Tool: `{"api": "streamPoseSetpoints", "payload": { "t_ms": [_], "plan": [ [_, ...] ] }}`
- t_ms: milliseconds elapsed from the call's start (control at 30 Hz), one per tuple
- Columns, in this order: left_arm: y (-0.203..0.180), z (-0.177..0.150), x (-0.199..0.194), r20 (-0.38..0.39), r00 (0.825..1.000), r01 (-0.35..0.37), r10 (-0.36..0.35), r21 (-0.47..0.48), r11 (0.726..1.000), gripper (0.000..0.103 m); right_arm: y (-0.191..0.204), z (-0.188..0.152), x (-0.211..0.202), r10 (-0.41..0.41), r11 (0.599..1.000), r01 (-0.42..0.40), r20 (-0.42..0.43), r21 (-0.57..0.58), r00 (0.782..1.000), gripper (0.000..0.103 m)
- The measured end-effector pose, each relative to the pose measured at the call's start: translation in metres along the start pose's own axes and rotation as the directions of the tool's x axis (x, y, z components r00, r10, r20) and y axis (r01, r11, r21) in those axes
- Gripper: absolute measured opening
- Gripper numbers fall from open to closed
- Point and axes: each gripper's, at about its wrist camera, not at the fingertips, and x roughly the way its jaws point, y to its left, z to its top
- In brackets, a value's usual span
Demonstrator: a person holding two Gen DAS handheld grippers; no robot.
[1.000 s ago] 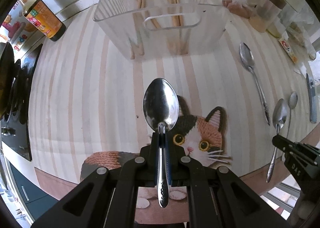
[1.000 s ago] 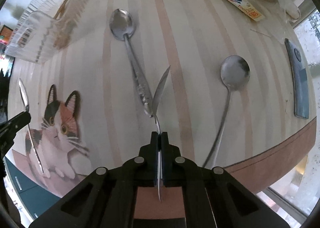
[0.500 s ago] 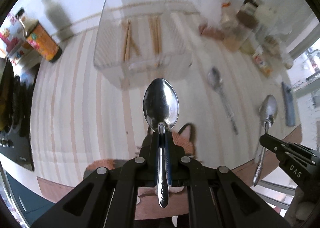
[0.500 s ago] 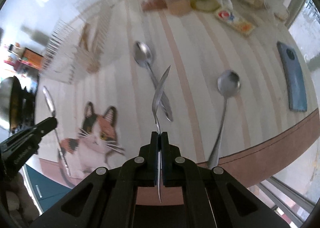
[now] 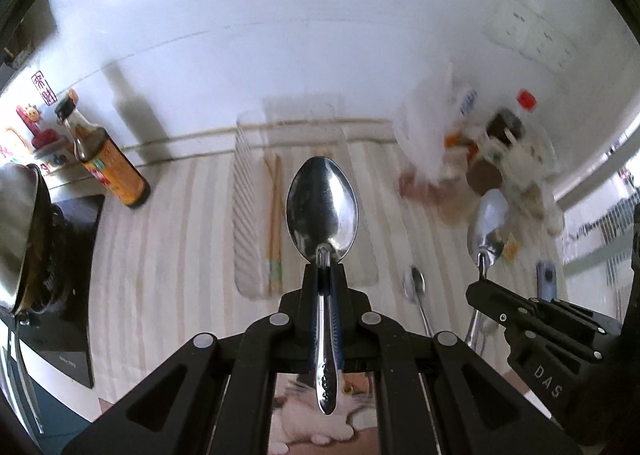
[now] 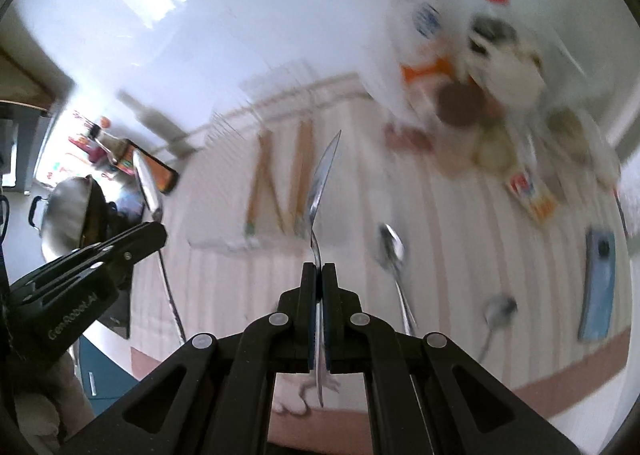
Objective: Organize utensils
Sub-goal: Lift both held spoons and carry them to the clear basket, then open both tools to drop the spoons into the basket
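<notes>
Steel spoon point(image 5: 322, 211) clamped bowl-forward, second spoon point(image 6: 320, 191) clamped edge-on, two spoons point(image 6: 394, 255) lying on striped mat, chopsticks point(image 5: 274, 223) in clear tray point(image 5: 244, 215)

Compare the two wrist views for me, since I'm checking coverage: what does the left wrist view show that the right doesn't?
Only the left wrist view: the cat-face mat below the fingers. Only the right: a second steel spoon lying near the blue phone. Both: each gripper shut on a shiny steel spoon (left, right), the clear plastic bin with wooden chopsticks, and the brown sauce bottle.
</notes>
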Motion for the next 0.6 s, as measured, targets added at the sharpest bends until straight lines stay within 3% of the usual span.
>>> {"api": "streamPoseSetpoints", "payload": {
  "t_ms": [233, 433, 600],
  "plan": [
    [0.026, 0.041, 0.028, -0.056, 0.998, 0.004, -0.008, -0.072, 0.997, 0.004, 0.037, 0.062, 0.019, 0.013, 0.997, -0.012, 0.014, -0.073, 1.000, 0.003],
    [0.050, 0.063, 0.075, -0.160, 0.985, 0.038, -0.061, -0.144, 0.989, 0.004, 0.049, 0.097, 0.067, 0.014, 0.997, -0.018, -0.051, -0.075, 0.999, 0.003],
    [0.057, 0.074, 0.091, -0.191, 0.981, -0.010, -0.020, -0.151, 0.988, 0.008, 0.053, 0.114, 0.111, 0.008, 0.997, -0.017, -0.119, -0.071, 0.993, 0.004]
  ]
}}
